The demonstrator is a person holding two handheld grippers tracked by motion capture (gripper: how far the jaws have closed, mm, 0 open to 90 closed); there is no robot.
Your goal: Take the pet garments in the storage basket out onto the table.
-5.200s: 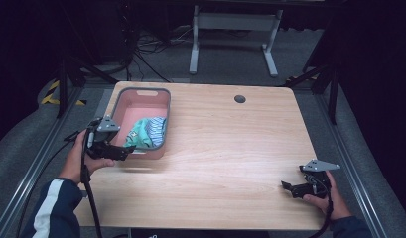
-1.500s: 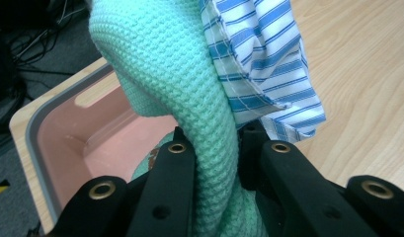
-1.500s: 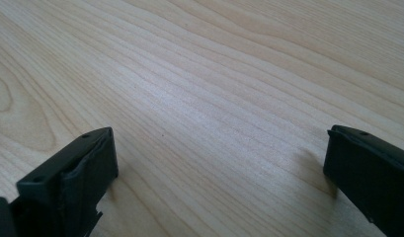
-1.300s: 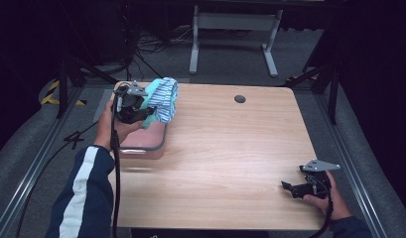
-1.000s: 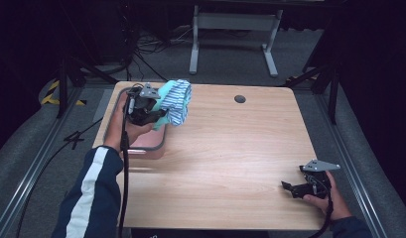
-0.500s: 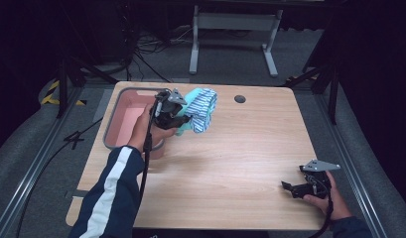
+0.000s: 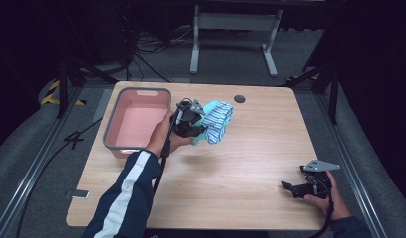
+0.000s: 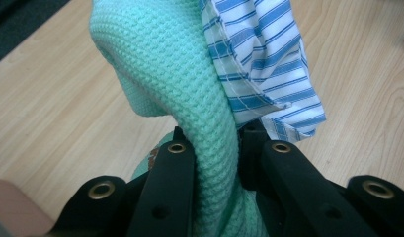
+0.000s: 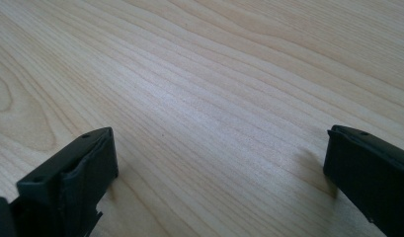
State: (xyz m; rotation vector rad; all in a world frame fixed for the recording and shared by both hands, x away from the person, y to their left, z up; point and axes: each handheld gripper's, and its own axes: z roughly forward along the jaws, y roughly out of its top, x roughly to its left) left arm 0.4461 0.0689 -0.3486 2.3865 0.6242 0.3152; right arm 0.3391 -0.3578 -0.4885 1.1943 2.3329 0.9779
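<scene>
My left gripper (image 7: 196,130) is shut on a bundle of cloth: a mint-green knitted piece (image 8: 184,94) together with a blue-and-white striped piece (image 8: 261,59). In the high view the bundle (image 7: 218,119) hangs just above the wooden table (image 7: 230,168), right of the pink basin (image 7: 137,124). In the left gripper view the green knit is pinched between the two black jaws. My right gripper (image 7: 291,187) rests near the table's front right with its jaws wide apart. Between those jaws, the right gripper (image 9: 219,163) has nothing but bare wood.
The pink basin with a grey rim stands at the table's back left and looks empty. A dark round grommet (image 7: 240,98) sits near the far edge. A white stand (image 7: 234,29) is on the floor beyond the table.
My left gripper has carried the cloth bundle out of the basin and to the right, and it now hangs lower over the table. The right gripper has stayed put.
</scene>
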